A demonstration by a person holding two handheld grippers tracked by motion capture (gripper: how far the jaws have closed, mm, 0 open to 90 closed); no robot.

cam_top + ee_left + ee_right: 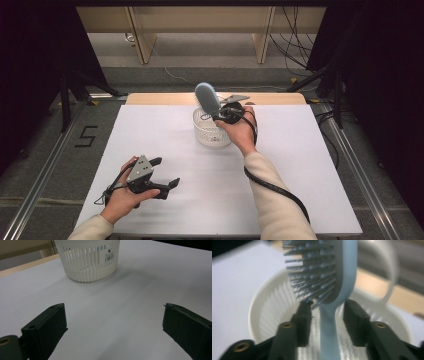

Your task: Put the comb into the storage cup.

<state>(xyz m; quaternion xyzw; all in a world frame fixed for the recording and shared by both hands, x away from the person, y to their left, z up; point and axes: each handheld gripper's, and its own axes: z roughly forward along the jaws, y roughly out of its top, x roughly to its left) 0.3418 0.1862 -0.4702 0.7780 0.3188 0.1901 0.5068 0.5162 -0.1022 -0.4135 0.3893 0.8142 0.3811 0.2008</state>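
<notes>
A light blue hairbrush (pixel 206 97) stands tilted above a white slotted basket (pixel 212 131) at the table's far middle. My right gripper (pixel 223 114) is at the basket's right rim, around the brush's handle. In the right gripper view the handle (pixel 328 325) passes between the two jaws with a narrow gap on each side, bristles (pixel 312 272) facing left, the basket's inside (pixel 272 312) behind. My left gripper (pixel 166 173) rests low over the near left of the table, open and holding nothing. Its own view looks at the basket (pixel 87 261) across the bare table.
The white table sheet (pixel 310 170) ends at a wooden strip (pixel 150 98) at the back. Black stands and cables flank the table on the floor. The right gripper's cable (pixel 275 187) trails along the forearm.
</notes>
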